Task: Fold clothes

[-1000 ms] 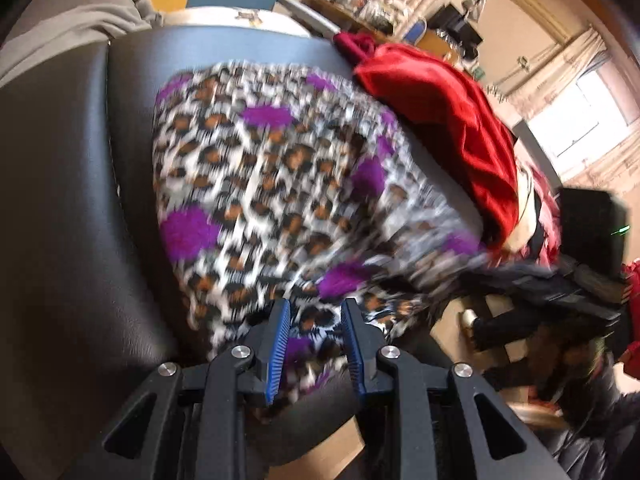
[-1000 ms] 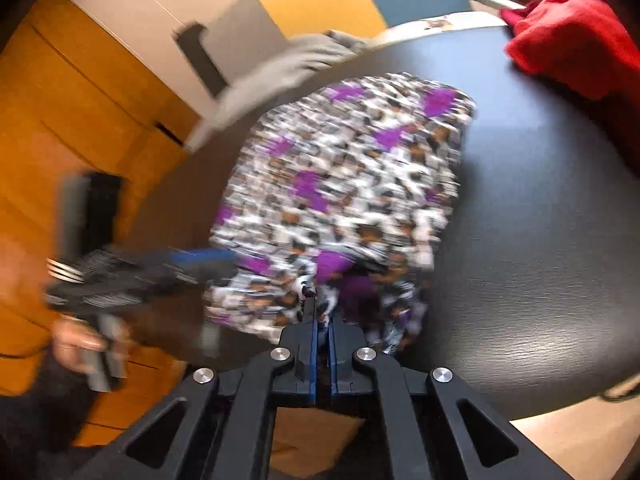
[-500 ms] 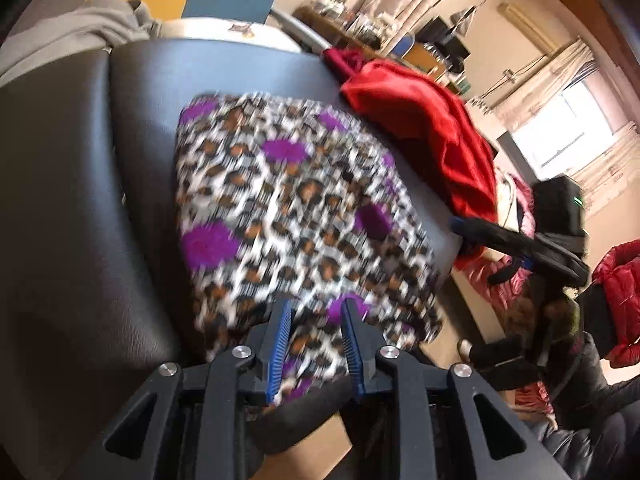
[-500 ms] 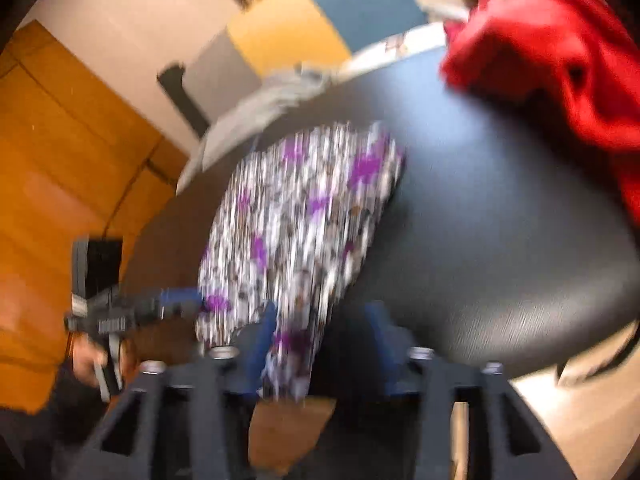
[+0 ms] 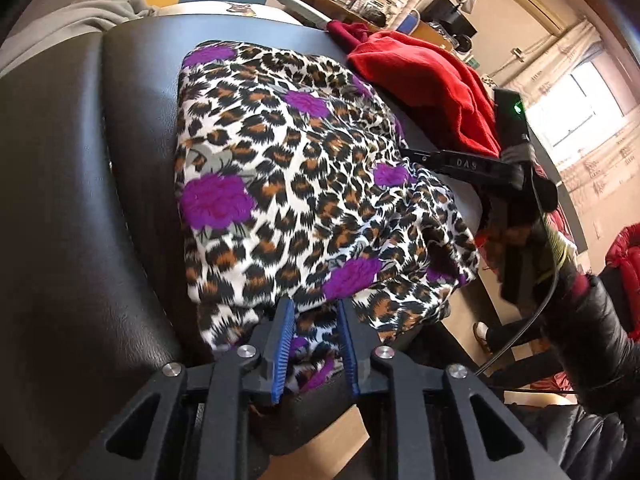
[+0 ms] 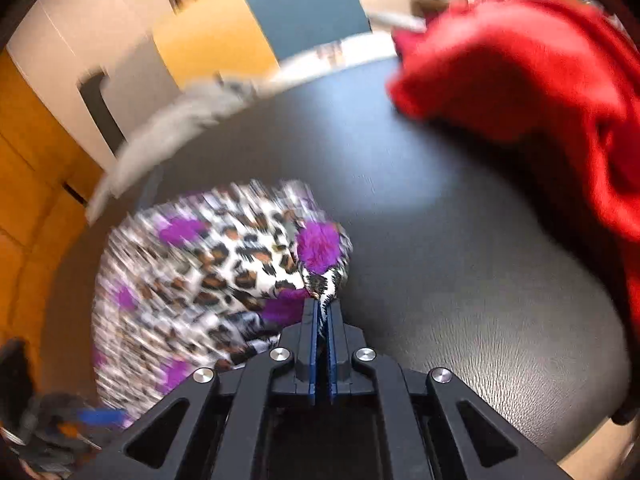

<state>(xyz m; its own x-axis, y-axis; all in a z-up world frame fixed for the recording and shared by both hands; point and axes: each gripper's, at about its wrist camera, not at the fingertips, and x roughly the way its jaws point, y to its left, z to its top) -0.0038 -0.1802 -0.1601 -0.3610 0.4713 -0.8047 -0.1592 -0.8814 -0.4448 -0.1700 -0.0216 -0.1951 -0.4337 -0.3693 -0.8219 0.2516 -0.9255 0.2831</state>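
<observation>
A leopard-print garment with purple flowers point(image 5: 296, 184) lies on a black padded surface point(image 5: 72, 200), its near hem hanging over the front edge. My left gripper point(image 5: 314, 312) is open, its blue pads point(image 5: 282, 344) on either side of the hanging hem. My right gripper point(image 6: 322, 308) is shut on an edge of the same garment point(image 6: 224, 268), lifting it above the black surface point(image 6: 460, 280). The right gripper also shows in the left wrist view point(image 5: 464, 164), at the garment's right side.
A red garment point(image 5: 432, 80) is piled at the far right of the surface, also in the right wrist view point(image 6: 532, 96). A grey garment point(image 5: 72, 28) lies at the far left edge. Shelves, a window and a person's legs stand beyond the surface.
My right gripper opened, moved along the garment, then shut on its edge and lifted it. My left gripper stayed open at the hem, and the cloth settled flatter.
</observation>
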